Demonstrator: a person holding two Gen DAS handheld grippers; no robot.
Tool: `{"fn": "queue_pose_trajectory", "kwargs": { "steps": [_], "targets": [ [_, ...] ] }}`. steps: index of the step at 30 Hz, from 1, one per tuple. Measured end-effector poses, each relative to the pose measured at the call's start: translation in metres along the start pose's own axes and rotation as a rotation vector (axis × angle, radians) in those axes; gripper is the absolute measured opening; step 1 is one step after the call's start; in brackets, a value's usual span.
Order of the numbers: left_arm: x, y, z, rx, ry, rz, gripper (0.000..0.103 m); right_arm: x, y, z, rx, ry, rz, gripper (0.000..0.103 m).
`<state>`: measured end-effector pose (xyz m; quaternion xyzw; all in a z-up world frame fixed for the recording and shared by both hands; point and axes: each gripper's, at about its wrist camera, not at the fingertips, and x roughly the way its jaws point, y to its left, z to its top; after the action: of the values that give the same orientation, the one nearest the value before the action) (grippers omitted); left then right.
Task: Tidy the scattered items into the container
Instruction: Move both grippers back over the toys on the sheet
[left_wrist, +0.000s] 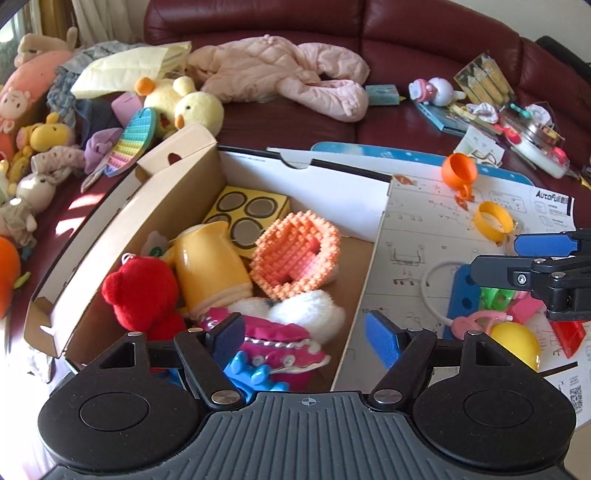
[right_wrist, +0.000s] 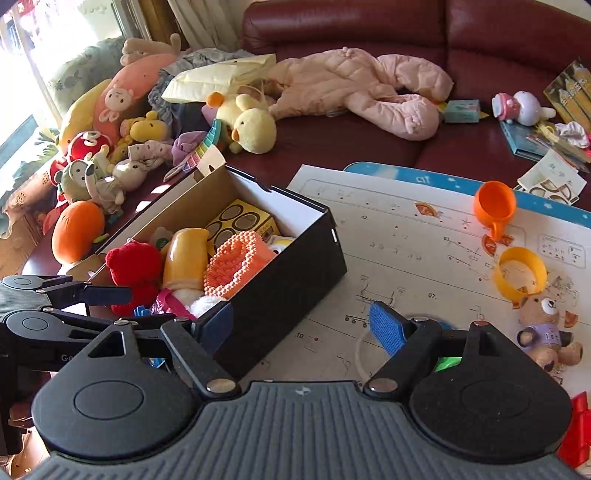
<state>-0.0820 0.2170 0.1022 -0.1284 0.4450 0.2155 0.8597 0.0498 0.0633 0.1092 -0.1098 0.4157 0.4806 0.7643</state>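
Note:
The cardboard box (left_wrist: 110, 229) (right_wrist: 295, 280) holds a red plush (left_wrist: 140, 291), a yellow toy (left_wrist: 210, 266), an orange studded block toy (left_wrist: 295, 254), a pink item (left_wrist: 277, 339) and a blue toy (left_wrist: 251, 373). My left gripper (left_wrist: 308, 339) is open and empty, over the box's near end. My right gripper (right_wrist: 303, 328) is open and empty, over the box's right wall and the paper sheet (right_wrist: 406, 258). On the sheet lie an orange cup (right_wrist: 495, 206), a yellow ring cup (right_wrist: 521, 273), a small teddy bear (right_wrist: 546, 328), a yellow ball (left_wrist: 517, 343) and a blue plate (left_wrist: 461, 295).
A dark red sofa (left_wrist: 295, 122) behind carries a pink baby suit (left_wrist: 280, 74), a yellow duck plush (left_wrist: 188, 103), several stuffed toys (right_wrist: 92, 155) and books with small toys (left_wrist: 498, 107). The right gripper shows in the left wrist view (left_wrist: 546, 269). A red item (right_wrist: 580, 432) lies at right.

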Motion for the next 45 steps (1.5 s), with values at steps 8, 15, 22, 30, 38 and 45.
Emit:
{"fn": "queue_pose_trajectory", "kwargs": {
  "steps": [8,15,22,30,38,45],
  "targets": [
    [-0.006,-0.039,0.000,0.084,-0.012,-0.022,0.083,-0.016,-0.016,-0.009,0.012,-0.027,-0.015,0.084],
    [0.005,-0.070,-0.011,0.153,0.039,-0.048,0.084,-0.021,-0.041,-0.027,0.056,-0.036,-0.046,0.084],
    [0.039,-0.100,-0.026,0.211,0.125,-0.064,0.084,-0.014,-0.067,-0.067,0.079,0.030,-0.137,0.083],
    [0.061,-0.105,-0.021,0.194,0.166,-0.044,0.084,-0.008,-0.093,-0.089,0.125,0.059,-0.180,0.067],
    [0.081,-0.125,-0.018,0.263,0.177,-0.040,0.084,-0.002,-0.121,-0.091,0.166,0.056,-0.235,0.056],
    [0.103,-0.180,0.004,0.428,0.102,-0.078,0.083,0.003,-0.138,-0.100,0.214,0.076,-0.234,0.056]
  ]
}}
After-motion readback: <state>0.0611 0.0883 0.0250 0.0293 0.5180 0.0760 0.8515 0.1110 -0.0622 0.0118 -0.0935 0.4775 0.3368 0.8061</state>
